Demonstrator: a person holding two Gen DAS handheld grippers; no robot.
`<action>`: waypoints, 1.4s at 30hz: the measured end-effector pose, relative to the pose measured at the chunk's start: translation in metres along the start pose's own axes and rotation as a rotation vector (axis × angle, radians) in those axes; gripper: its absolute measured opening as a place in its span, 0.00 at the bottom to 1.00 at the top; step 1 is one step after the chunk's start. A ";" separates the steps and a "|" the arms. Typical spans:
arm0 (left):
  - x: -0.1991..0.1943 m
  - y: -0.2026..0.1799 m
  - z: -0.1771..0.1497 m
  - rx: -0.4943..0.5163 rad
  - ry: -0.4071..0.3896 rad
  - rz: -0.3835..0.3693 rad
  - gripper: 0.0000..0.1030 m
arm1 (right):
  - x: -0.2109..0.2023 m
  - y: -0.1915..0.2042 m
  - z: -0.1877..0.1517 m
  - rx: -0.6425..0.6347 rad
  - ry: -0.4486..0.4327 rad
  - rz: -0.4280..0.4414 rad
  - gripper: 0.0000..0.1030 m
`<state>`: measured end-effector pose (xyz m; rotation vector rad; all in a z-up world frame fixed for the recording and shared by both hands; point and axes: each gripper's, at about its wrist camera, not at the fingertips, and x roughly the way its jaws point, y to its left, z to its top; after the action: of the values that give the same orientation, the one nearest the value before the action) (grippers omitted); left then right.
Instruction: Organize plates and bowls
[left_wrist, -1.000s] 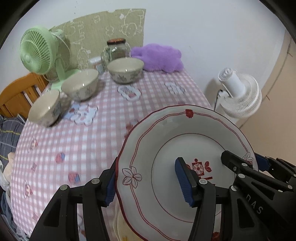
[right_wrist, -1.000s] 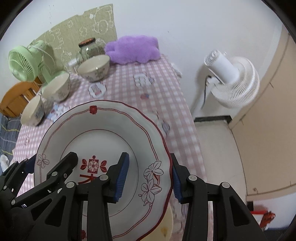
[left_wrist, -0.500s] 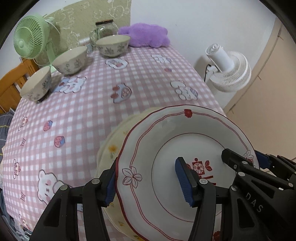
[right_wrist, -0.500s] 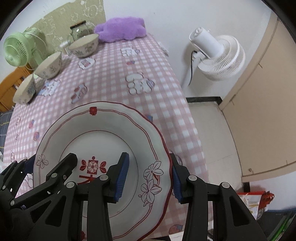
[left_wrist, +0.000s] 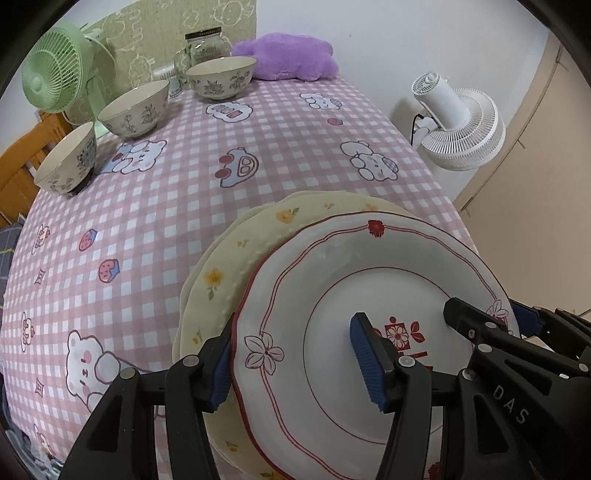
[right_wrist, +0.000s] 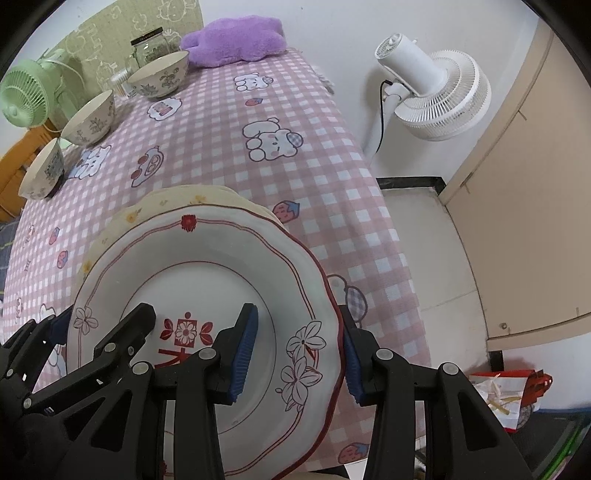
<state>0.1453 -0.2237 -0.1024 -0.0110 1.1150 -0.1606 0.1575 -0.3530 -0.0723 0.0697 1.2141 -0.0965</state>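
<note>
A white plate with a red rim is held between both grippers, each gripping one side of its rim. My left gripper is shut on its left edge. My right gripper is shut on its right edge. The plate hangs just over a cream plate with yellow flowers that lies on the pink checked tablecloth near the front edge. Three patterned bowls stand apart at the far left of the table.
A green fan, a glass jar and a purple plush cushion stand at the back. A white floor fan stands right of the table. A wooden chair is at the left.
Both grippers have carried the red-rimmed plate down and back toward the table's near edge. The cream plate beneath has come into fuller view.
</note>
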 end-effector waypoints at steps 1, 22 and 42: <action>0.000 0.001 0.001 0.002 -0.001 -0.002 0.57 | 0.000 0.000 0.000 -0.004 0.004 0.003 0.45; -0.007 -0.004 0.002 0.068 -0.015 0.110 0.58 | -0.006 -0.004 0.006 -0.040 0.020 0.031 0.26; -0.003 0.007 0.011 -0.009 0.009 0.085 0.79 | -0.003 0.015 0.018 -0.169 0.023 0.042 0.27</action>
<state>0.1550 -0.2168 -0.0955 0.0290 1.1231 -0.0797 0.1748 -0.3396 -0.0629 -0.0517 1.2387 0.0437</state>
